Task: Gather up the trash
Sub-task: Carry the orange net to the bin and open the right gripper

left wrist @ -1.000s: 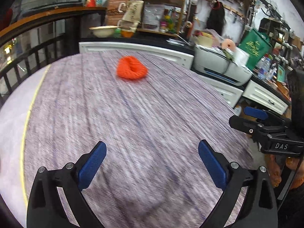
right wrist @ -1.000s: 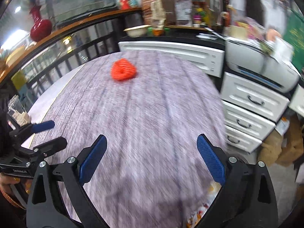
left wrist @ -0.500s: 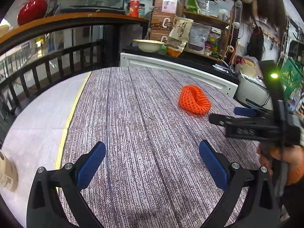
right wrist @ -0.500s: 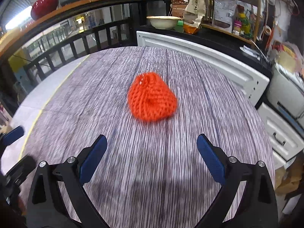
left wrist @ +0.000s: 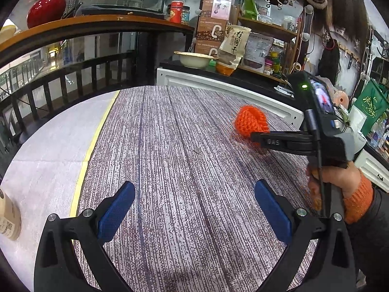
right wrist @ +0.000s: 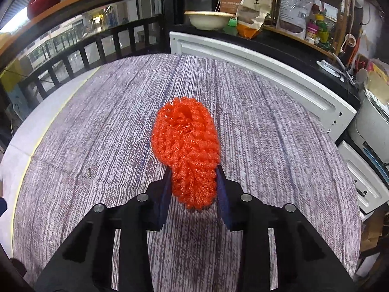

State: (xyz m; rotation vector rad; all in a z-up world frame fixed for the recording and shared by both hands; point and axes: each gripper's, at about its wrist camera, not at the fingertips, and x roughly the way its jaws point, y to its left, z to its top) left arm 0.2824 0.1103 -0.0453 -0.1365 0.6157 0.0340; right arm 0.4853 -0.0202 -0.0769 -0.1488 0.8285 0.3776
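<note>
The right gripper (right wrist: 193, 191) is closing on the orange foam fruit net (right wrist: 187, 146), which lies on the table (right wrist: 279, 133) with its woven grey-purple cloth, a little right of centre and toward the far side as the left wrist view has it. The blue pads (right wrist: 222, 194) already press the net's near end from both sides, and the mesh bulges up and forward between them; most of the net lies beyond the fingertips. The left gripper (left wrist: 194, 211) hangs spread wide over bare cloth at the near edge, holding nothing.

To do this grasp well, let the jaws finish closing before any lift: the foam is soft and springy, so a half-made pinch could let it slide out forward. The hold sits on the near end only, so I judge the far part will droop once raised; lift straight up and slowly, and keep the fingertips just off the cloth so they do not snag the weave. No bin or bag for the trash shows in either view, so where to carry it cannot be told. A beige bottle (left wrist: 8, 216) at the far left edge stands well clear of the work.
</note>
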